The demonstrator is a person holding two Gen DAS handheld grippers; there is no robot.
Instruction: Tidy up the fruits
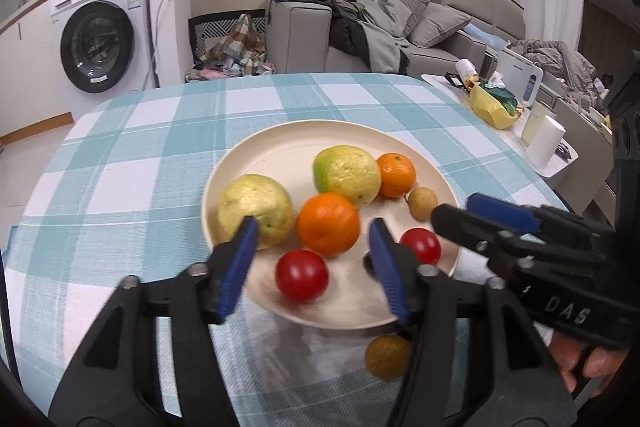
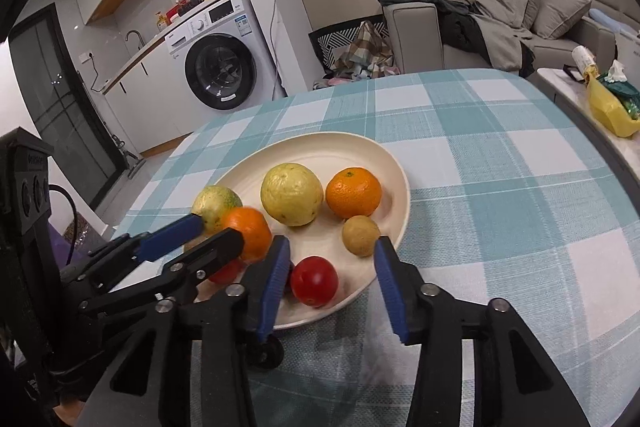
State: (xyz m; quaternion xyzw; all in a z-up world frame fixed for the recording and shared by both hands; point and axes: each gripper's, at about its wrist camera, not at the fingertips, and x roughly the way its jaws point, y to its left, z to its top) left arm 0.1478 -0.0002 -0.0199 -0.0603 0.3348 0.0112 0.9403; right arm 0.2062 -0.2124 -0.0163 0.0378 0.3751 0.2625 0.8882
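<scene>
From the left wrist view, we saw our left gripper (image 1: 312,259) spread wide and empty over the near side of the cream plate (image 1: 280,143), a red tomato (image 1: 301,275) lying between its fingers. A small brown fruit, perhaps a longan (image 1: 387,357), sat off the plate on the checked tablecloth (image 1: 140,147), just below the right finger; we judged the left arm nearer to it.

From the right wrist view, our right gripper (image 2: 330,279) was likewise spread and empty, with another tomato (image 2: 314,281) between its fingers; that stray fruit was hidden here.
</scene>
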